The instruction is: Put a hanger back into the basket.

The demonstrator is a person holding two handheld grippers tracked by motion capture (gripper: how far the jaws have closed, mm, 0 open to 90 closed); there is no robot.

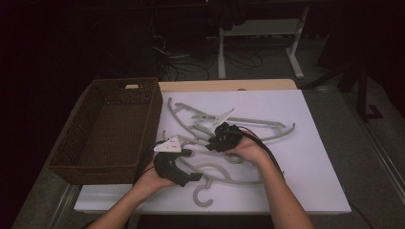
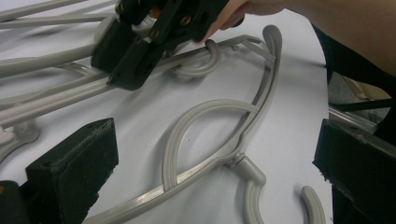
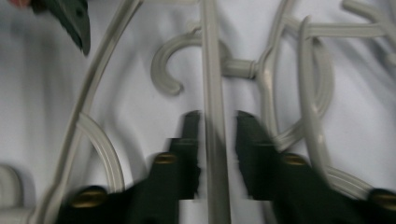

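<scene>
Several grey plastic hangers (image 1: 248,121) lie tangled on the white tabletop (image 1: 310,162). My right gripper (image 1: 212,143) points down into the pile. In the right gripper view its jaws (image 3: 217,116) straddle one straight hanger bar (image 3: 212,70) with a thin gap on each side, so it is open. My left gripper (image 1: 191,165) rests low at the near left, jaws wide open. Between them (image 2: 217,140) lies the nearest hanger (image 2: 205,112), flat on the table and untouched, its hook (image 1: 203,195) toward the front edge. The right gripper (image 2: 122,65) also shows in the left gripper view, over the bars.
A dark wicker basket (image 1: 153,124) stands at the table's left side, close to the left hand. Bare white surface lies to the right of the pile. Beyond the far edge are table legs (image 1: 222,52) and cables on a dark floor.
</scene>
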